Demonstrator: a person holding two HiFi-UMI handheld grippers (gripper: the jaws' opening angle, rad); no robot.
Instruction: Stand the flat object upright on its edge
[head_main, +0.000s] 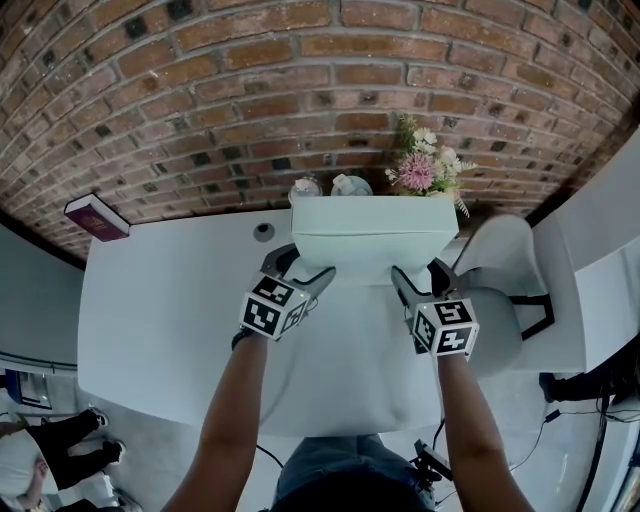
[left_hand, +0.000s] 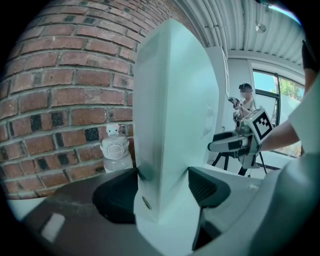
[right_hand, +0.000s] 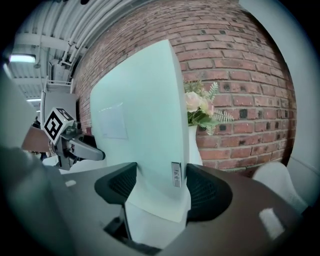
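Clamps a white flat rectangular panel (head_main: 372, 230) by its two ends, left gripper (left_hand: 165, 187) and right gripper (right_hand: 155, 187) each pressing both faces. Holds it upright on its long edge at the white table's (head_main: 170, 310) back edge, pink flowers (head_main: 425, 165) just behind, a dark red book (head_main: 97, 217) at the back left corner.

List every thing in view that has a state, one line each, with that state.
white box: upright on a long edge, clamped at both ends; whether it rests on the table cannot be told.
left gripper: shut on the white box's left end.
right gripper: shut on its right end.
book: closed, lying flat.
bottle: upright, capped.
flowers: standing upright behind the white box.
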